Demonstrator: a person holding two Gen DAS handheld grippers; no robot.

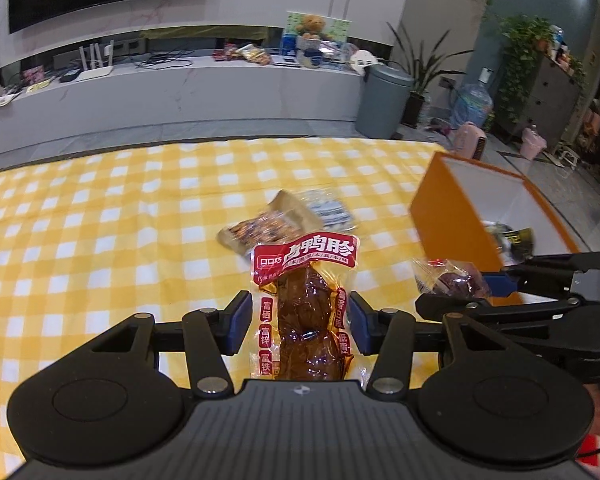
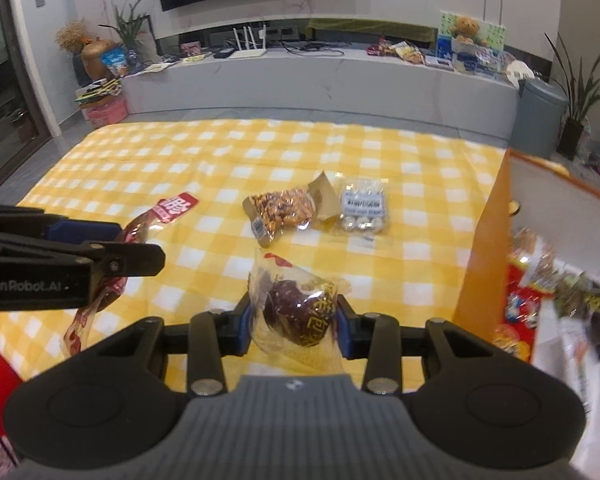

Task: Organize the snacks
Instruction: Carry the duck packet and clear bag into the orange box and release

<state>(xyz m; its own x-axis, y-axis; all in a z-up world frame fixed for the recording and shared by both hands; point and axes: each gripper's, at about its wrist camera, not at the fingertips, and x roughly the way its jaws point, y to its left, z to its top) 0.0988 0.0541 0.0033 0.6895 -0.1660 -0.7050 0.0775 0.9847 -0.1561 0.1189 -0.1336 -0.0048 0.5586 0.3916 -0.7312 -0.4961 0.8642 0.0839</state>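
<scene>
From the left wrist camera, the left gripper [image 1: 300, 326] pinches a long clear packet with a red label and dark brown meat inside [image 1: 305, 312], its blue pads pressed against both sides of the wrapper, held above the yellow-and-white checked cloth [image 1: 100, 216]. The same view catches the right gripper [image 1: 496, 286] only from the side, at the right edge, with its load partly hidden. The right wrist camera shows that grip head-on: the right gripper [image 2: 294, 322] is closed on a clear wrapper holding a dark red date-like snack with gold printing [image 2: 298, 312]. In this view the left gripper [image 2: 112, 248] appears side-on at the left edge, and the red-labelled packet [image 2: 156, 216] hangs from it. Both views show a clear bag of brown nuts [image 2: 282, 210] lying on the cloth, touching a clear pack of small pale round sweets [image 2: 362, 208]; they are blurred in the left view and sharp in the right. The open orange box with a white interior [image 2: 484, 240] stands at the right edge of the cloth; the right view shows several colourful packets already inside it, while the left view shows little of its contents.
</scene>
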